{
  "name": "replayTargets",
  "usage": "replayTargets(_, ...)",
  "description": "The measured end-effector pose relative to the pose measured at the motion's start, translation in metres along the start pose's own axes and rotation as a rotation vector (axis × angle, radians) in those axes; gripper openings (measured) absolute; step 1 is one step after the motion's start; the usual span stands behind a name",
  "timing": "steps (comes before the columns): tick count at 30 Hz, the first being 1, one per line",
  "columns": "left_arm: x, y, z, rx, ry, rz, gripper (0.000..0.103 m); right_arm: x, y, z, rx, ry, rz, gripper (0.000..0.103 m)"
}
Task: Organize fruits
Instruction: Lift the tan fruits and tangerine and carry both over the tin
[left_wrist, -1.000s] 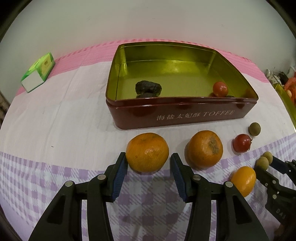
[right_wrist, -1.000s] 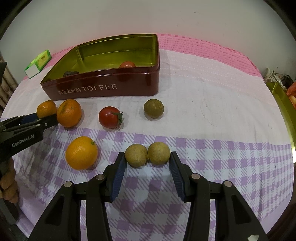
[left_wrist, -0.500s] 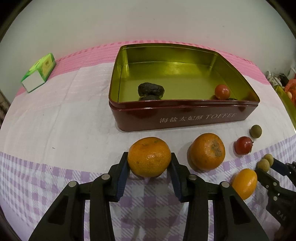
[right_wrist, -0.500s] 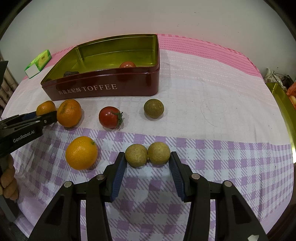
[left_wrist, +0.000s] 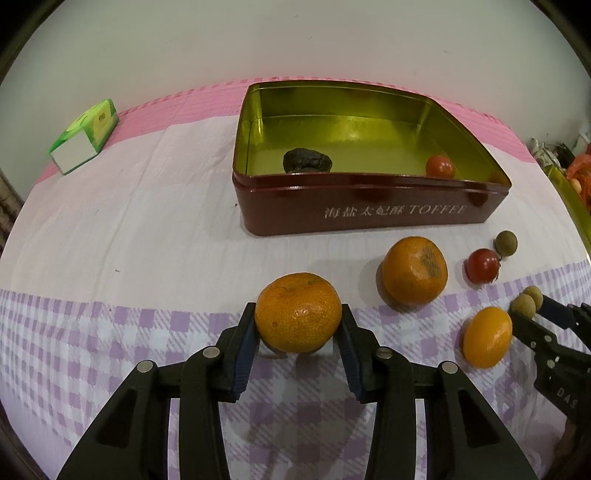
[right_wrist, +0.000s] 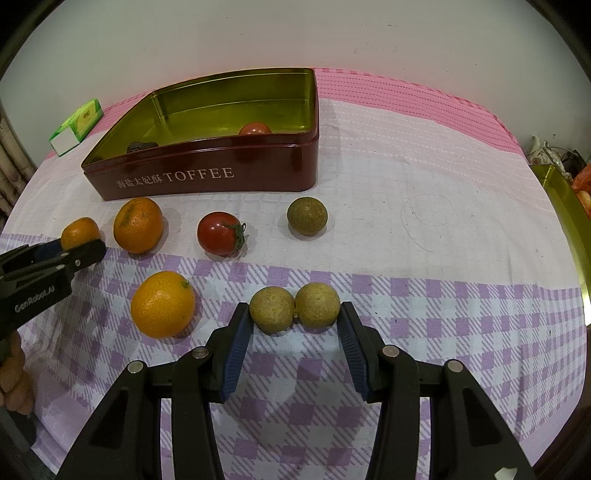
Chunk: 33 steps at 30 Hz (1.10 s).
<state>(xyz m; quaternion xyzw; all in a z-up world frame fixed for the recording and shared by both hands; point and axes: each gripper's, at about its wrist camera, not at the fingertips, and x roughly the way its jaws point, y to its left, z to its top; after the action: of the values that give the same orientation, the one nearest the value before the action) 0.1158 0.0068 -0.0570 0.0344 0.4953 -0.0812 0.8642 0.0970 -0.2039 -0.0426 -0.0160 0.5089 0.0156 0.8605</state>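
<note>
My left gripper (left_wrist: 298, 317) is shut on a tangerine (left_wrist: 298, 312), both blue pads pressed to its sides just above the checked cloth. The same gripper (right_wrist: 79, 251) shows at the left of the right wrist view. My right gripper (right_wrist: 294, 314) has its pads against a pair of tan longans (right_wrist: 294, 308) that touch each other on the cloth. A red toffee tin (left_wrist: 369, 218) stands behind, with a dark lump (left_wrist: 308, 160) and a small tomato (left_wrist: 439, 166) inside. A blemished tangerine (left_wrist: 414, 275), a smaller orange (left_wrist: 487, 336), a tomato (left_wrist: 482, 266) and a greenish longan (left_wrist: 506, 242) lie loose.
A green and white box (left_wrist: 85, 134) lies at the far left on the pink cloth. A gold tray (right_wrist: 565, 206) runs along the right edge. A person's hand (right_wrist: 14, 373) holds the left gripper at the lower left.
The left jaws have closed onto the tangerine, which was loose between them a second ago, and it now sits slightly higher. The right gripper and its longans have not moved.
</note>
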Motion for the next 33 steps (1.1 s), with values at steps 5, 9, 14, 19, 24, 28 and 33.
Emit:
replayTargets(5, -0.006, 0.0, -0.009, -0.002, -0.006, 0.005, 0.042, 0.0, 0.0, 0.0, 0.0, 0.001, 0.0, 0.045)
replayTargets(9, -0.009, -0.001, -0.017, -0.006, -0.015, 0.01, 0.042, 0.0, 0.0, 0.0, 0.0, 0.0, 0.0, 0.045)
replayTargets(14, -0.012, 0.0, -0.024, -0.004, -0.024, 0.01, 0.042, 0.0, 0.0, 0.0, 0.001, 0.001, 0.0, 0.045)
replayTargets(19, -0.013, 0.001, -0.024, -0.007, -0.024, 0.01, 0.042, 0.0, -0.001, 0.001, 0.001, 0.001, -0.001, 0.045)
replayTargets(24, -0.013, 0.0, -0.025, -0.004, -0.031, 0.012, 0.042, 0.0, 0.0, 0.0, -0.002, 0.001, -0.001, 0.045)
replayTargets(28, -0.014, -0.001, -0.025, -0.001, -0.033, 0.016, 0.042, 0.001, 0.001, 0.002, -0.004, 0.005, -0.003, 0.045)
replayTargets(33, -0.014, -0.002, -0.025, 0.001, -0.036, 0.018, 0.042, 0.002, 0.002, 0.003, -0.001, 0.013, -0.005, 0.045)
